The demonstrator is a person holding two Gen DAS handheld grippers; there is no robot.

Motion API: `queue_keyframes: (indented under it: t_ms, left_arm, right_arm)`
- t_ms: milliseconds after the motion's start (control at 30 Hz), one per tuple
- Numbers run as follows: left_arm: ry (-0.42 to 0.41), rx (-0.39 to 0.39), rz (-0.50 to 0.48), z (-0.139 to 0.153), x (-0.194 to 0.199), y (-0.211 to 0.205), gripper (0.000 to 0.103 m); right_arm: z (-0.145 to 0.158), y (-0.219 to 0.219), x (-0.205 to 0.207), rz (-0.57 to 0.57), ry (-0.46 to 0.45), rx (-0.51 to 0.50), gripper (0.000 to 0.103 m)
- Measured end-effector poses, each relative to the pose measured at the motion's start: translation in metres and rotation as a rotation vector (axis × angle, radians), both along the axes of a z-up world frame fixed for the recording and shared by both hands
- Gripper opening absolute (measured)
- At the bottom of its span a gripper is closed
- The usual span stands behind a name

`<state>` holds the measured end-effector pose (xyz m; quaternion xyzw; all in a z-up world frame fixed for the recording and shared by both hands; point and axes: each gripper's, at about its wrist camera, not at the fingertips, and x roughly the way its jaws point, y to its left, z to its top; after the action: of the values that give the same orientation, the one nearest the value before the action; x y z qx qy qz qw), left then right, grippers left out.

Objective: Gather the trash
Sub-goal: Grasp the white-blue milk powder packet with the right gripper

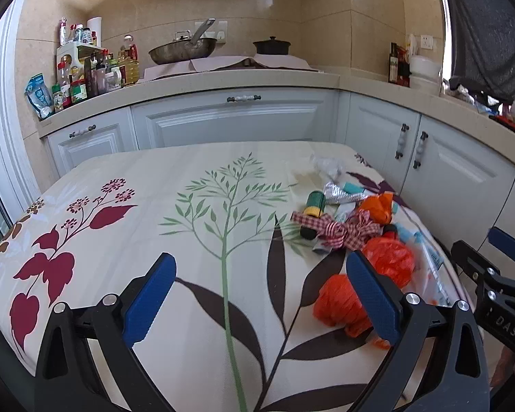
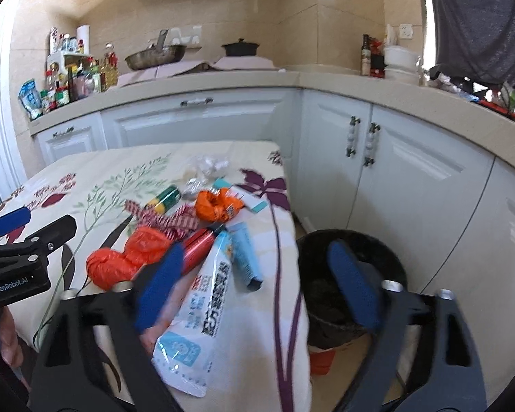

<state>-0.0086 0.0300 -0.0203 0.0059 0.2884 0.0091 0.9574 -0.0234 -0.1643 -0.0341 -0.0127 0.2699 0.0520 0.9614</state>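
A: While you hold both tools over the table, where does the trash sit?

B: It lies in a heap on the right side of the floral tablecloth, near the table's edge. You have two crumpled orange bags closest to you, touching each other, with a red-and-white checked ribbon just behind them.

A: What else is in your pile?

B: A green and yellow cylinder lies on its side behind the ribbon. An orange wrapper sits to its right, and some crumpled silver foil and clear plastic lie further back. A red tube, a light blue tube and a big white pouch with blue print reach toward the table's near right corner; the pouch hangs partly over the edge.

A: How do your jaws stand?

B: Your left gripper is spread wide with nothing between its blue pads, hovering above the cloth; its right pad overlaps the orange bags in view. Your right gripper is also spread wide and holds nothing, though that view is somewhat blurred.

A: And the bin?

B: A black trash bin stands on the floor just beside the table's right edge, in front of the white cabinets.
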Motion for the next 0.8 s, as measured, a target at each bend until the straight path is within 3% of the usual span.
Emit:
queue_keyframes:
  t_ms: [400, 567, 600, 633, 800]
  left_arm:
    - [0.031, -0.023, -0.002, -0.015, 0.0, 0.004, 0.096]
    - [0.037, -0.031, -0.013, -0.016, 0.002, 0.003, 0.096]
    - [0.039, -0.032, -0.016, -0.016, 0.002, 0.003, 0.096]
    - [0.041, -0.033, -0.019, -0.016, 0.002, 0.002, 0.096]
    - [0.04, -0.035, -0.027, -0.017, 0.001, -0.001, 0.096]
  right_arm:
    - [-0.027, 0.017, 0.009, 0.063, 0.103, -0.001, 0.056]
    - [-0.034, 0.024, 0.012, 0.109, 0.137, 0.006, 0.038]
    - [-0.036, 0.026, 0.013, 0.117, 0.146, 0.003, 0.027]
    - [-0.036, 0.026, 0.013, 0.12, 0.15, 0.003, 0.024]
    - [-0.031, 0.021, 0.009, 0.112, 0.129, 0.018, 0.024]
